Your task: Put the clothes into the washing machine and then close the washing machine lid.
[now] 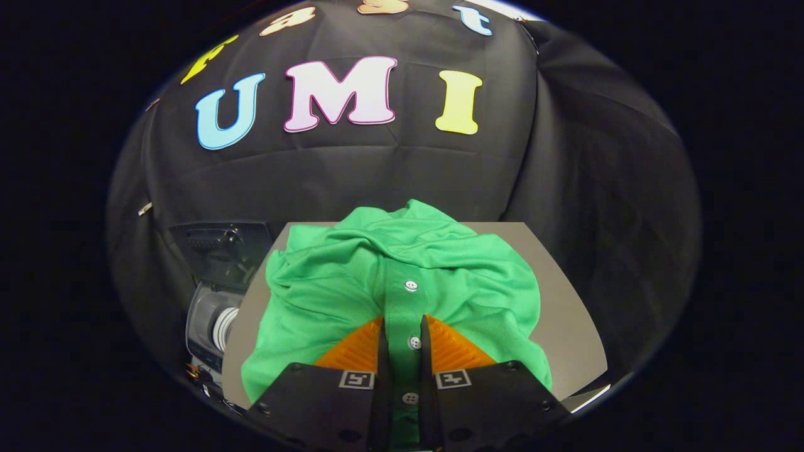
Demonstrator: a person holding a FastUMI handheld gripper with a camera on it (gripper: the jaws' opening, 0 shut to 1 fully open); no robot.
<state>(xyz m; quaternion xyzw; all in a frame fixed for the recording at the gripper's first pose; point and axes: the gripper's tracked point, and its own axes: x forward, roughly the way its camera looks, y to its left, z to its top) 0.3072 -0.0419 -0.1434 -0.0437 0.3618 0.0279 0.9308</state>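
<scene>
Grey table (pixel 565 301): tool (pixel 402 333) pinching green shirt (pixel 352 270) button placket.

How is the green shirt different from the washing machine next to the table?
The green shirt is soft, crumpled and bright; the washing machine is hard, dark and grey. The shirt lies on the table, pinched in the gripper; the machine stands lower, beside the table, untouched. Both sit against the black wall.
</scene>
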